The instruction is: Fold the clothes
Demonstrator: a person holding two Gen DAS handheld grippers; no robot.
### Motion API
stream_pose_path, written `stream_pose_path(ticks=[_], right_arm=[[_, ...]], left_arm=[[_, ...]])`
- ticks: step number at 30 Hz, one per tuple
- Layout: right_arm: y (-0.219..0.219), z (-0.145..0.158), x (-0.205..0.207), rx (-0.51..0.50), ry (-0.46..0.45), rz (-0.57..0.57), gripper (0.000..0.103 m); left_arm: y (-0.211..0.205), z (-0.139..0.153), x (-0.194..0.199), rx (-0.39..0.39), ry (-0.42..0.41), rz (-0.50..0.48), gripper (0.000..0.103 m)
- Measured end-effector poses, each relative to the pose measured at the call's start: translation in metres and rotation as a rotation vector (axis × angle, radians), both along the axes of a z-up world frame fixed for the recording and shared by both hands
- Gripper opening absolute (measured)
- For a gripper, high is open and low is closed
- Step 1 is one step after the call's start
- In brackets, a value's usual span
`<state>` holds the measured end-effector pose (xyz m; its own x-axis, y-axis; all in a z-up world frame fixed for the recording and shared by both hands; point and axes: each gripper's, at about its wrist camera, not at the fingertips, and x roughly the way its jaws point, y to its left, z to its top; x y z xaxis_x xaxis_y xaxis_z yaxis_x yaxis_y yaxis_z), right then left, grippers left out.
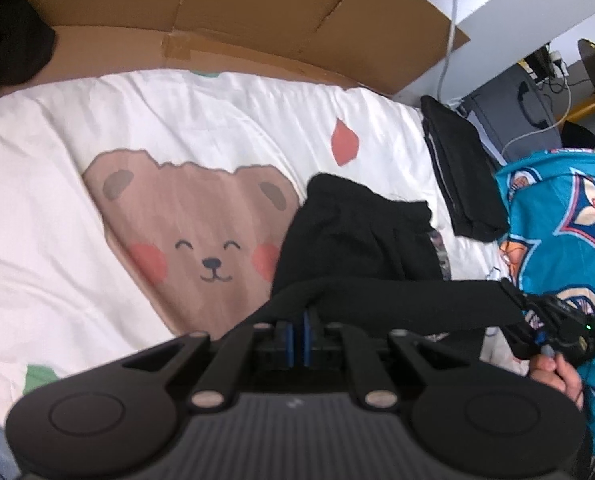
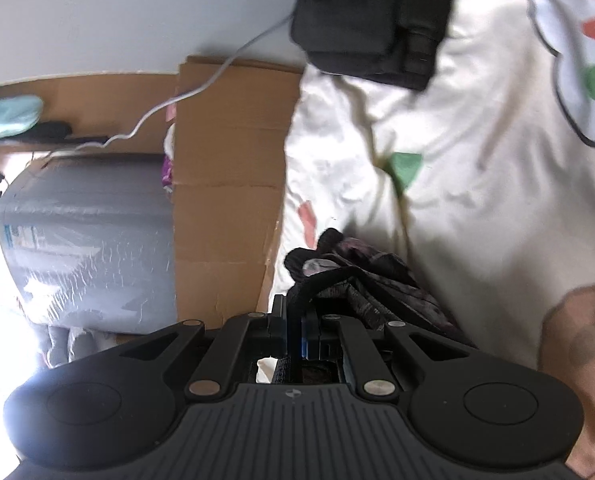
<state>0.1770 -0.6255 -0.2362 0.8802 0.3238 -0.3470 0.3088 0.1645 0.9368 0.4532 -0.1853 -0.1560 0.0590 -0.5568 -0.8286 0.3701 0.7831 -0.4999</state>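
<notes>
A black garment with a grey patterned part lies bunched on the white bear-print bedding. My left gripper is shut on its near edge. That edge runs taut to the right, where my right gripper holds the other end. In the right wrist view the right gripper is shut on a black hem, and the rest of the garment is crumpled just beyond its blue pads. A folded black stack rests on the bedding farther off.
Brown cardboard borders the bedding. A blue patterned cloth is at the right, and a dark heap lies at the top left. A grey wrapped box and a white cable sit beyond the cardboard.
</notes>
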Motion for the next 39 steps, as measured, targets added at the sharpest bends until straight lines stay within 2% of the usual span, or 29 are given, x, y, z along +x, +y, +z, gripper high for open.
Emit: stream_pose_path(ticks=[7, 11, 14, 23, 30, 36, 39], right_arm=[[0.001, -0.001, 0.013, -0.057, 0.009, 0.014, 0.005], [-0.003, -0.008, 0.006, -0.056, 0.056, -0.035, 0.005], [-0.005, -0.008, 0.003, -0.061, 0.052, -0.063, 0.005], [-0.011, -0.024, 0.015, -0.049, 0.089, -0.092, 0.005], [-0.01, -0.027, 0.021, -0.057, 0.086, -0.075, 0.005], [-0.01, -0.019, 0.021, -0.062, 0.039, -0.079, 0.005], [-0.012, -0.018, 0.019, -0.059, 0.029, -0.097, 0.005]], left_arm=[[0.001, -0.018, 0.025, -0.031, 0.01, 0.042, 0.005], [0.0, -0.028, 0.029, -0.072, 0.025, 0.063, 0.005], [-0.005, -0.031, 0.027, -0.083, 0.025, 0.058, 0.005], [-0.016, -0.049, 0.035, -0.045, 0.027, 0.083, 0.005], [-0.02, -0.067, 0.037, -0.023, 0.037, 0.116, 0.005], [-0.017, -0.058, 0.038, -0.046, 0.02, 0.119, 0.005], [-0.019, -0.05, 0.038, -0.064, -0.018, 0.111, 0.005]])
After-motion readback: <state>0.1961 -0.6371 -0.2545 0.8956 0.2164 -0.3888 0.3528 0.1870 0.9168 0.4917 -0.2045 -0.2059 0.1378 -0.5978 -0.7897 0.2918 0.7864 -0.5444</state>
